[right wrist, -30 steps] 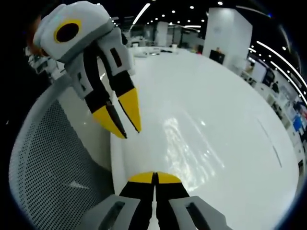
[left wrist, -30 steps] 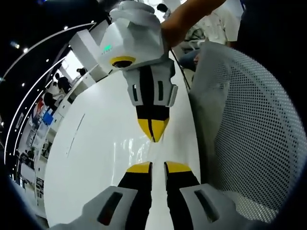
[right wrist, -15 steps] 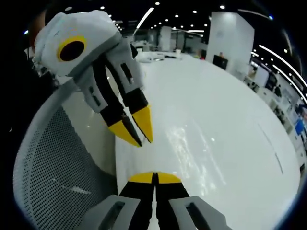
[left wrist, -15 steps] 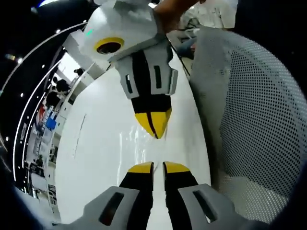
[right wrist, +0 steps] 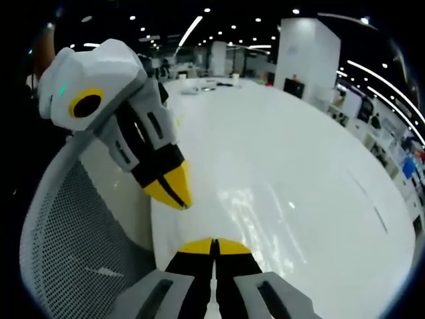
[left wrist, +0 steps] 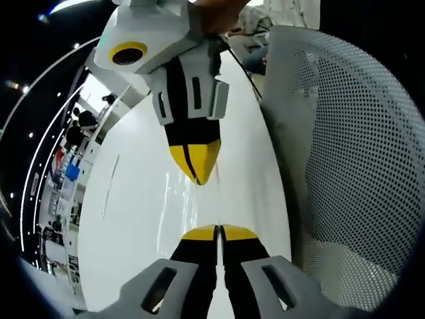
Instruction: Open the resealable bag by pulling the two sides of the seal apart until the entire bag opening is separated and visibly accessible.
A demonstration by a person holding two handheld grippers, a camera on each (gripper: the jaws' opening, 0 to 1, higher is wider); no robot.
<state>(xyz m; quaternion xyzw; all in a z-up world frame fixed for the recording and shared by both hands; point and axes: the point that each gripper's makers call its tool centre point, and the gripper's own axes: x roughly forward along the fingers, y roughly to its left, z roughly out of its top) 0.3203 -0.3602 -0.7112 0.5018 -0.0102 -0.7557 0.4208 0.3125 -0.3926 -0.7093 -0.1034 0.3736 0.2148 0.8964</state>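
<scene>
Both grippers (fingers closed) [right wrist: 213,244] [right wrist: 174,193] over white table [right wrist: 285,166]

- In my left gripper view the hand [left wrist: 219,13] on the right gripper [left wrist: 194,166] runs off the top edge.
- The mesh chair back [left wrist: 352,153] is cut by the rim on its far side.
- Distant people [left wrist: 83,119] and shelves beyond the white table [left wrist: 139,219] are too small to make out.
- Between the closed yellow tips I cannot tell whether anything is pinched.

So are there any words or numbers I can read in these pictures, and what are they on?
None can be read.
The left claw and right claw carry yellow tips but no lettering.
The white table and mesh chair are plain.
Coloured signs far off in the room are too small and blurred to read.
</scene>
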